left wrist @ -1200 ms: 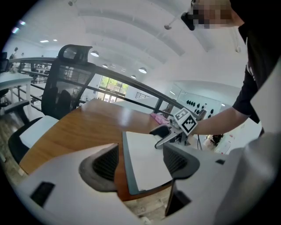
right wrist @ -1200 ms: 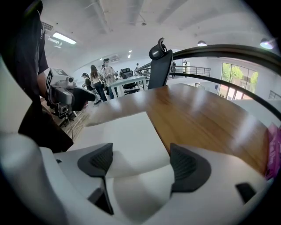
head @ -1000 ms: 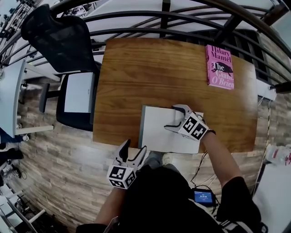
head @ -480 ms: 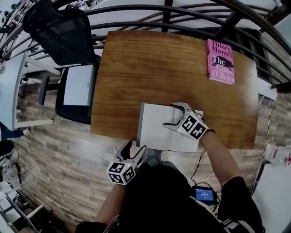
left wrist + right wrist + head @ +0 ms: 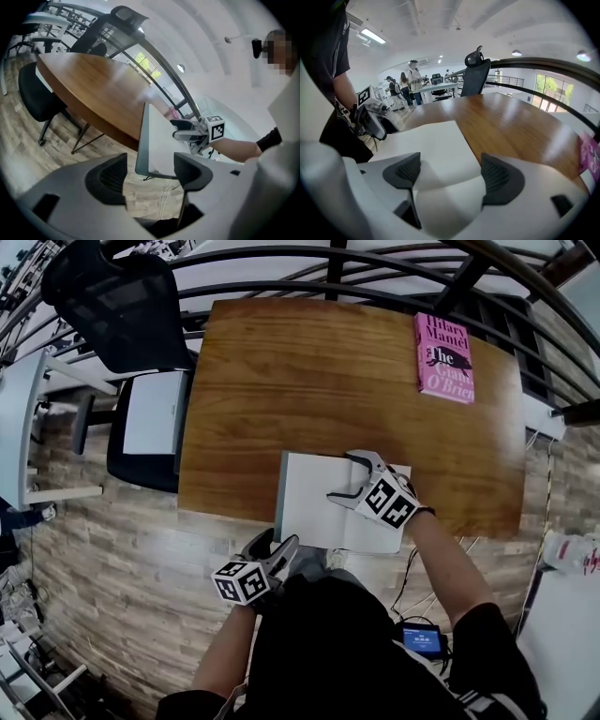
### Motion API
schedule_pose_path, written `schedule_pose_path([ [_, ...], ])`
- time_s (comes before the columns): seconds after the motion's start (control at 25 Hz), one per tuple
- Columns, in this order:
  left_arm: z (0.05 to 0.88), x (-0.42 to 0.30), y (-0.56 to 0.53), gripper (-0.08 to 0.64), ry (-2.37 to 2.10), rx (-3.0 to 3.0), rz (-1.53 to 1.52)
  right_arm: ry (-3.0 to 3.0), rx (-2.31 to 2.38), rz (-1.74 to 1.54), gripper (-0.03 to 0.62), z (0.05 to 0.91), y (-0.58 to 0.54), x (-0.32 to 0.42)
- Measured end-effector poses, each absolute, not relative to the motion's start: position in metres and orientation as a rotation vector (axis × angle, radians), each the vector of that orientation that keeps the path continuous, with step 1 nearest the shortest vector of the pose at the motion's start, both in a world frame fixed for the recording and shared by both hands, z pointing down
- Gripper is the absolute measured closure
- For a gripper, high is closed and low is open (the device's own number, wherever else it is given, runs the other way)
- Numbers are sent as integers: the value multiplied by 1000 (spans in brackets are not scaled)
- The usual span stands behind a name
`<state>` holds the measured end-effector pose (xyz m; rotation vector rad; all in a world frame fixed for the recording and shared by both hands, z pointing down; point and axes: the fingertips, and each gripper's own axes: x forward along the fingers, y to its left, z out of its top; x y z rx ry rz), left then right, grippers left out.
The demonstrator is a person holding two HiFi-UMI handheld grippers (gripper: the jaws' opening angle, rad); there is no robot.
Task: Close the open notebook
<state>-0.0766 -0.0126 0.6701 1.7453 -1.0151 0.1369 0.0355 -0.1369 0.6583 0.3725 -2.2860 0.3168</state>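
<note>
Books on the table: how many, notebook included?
2. The white notebook lies at the table's near edge under the right gripper; a pink book lies near the far right corner. Nothing seems hidden.

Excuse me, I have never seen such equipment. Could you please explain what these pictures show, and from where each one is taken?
There is no robot here: a person holds a two-jaw gripper in each hand. The head view comes from a camera on the person's head, looking down. The two gripper views come from cameras riding on each gripper, looking along its jaws. On the wooden table lie a white notebook at the near edge, its white pages showing, and a pink book far to the right. The right gripper hovers over the notebook, jaws apart, clamping nothing. The left gripper hangs off the table's near edge, jaws apart, empty.
</note>
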Motion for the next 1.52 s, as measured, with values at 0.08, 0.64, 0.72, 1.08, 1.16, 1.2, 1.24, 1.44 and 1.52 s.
schedule_pose_path([
  [0.08,671,-75,-15,260,-1006,1750,126,-2292,408,300,186,657,-138,36],
  [0.64,665,-85,-24,432,-1084,1765,110,-2466,707,351,218,588,-124,77],
  [0.72,667,-85,-26,436,-1091,1765,120,-2467,724,342,218,582,-120,88],
  [1.08,642,-84,-30,500,-1215,1826,170,-2501,834,405,221,559,-99,122],
  [1.16,628,-81,-29,503,-1246,1857,174,-2504,829,396,221,556,-89,124],
  [1.2,621,-79,-28,505,-1259,1875,177,-2507,828,395,221,554,-84,126],
  [1.24,614,-77,-28,505,-1270,1893,185,-2511,830,396,221,552,-80,128],
  [1.44,584,-61,-30,505,-1317,1970,254,-2523,847,388,222,542,-63,139],
  [1.52,575,-53,-28,503,-1321,1987,256,-2528,863,392,222,539,-56,146],
])
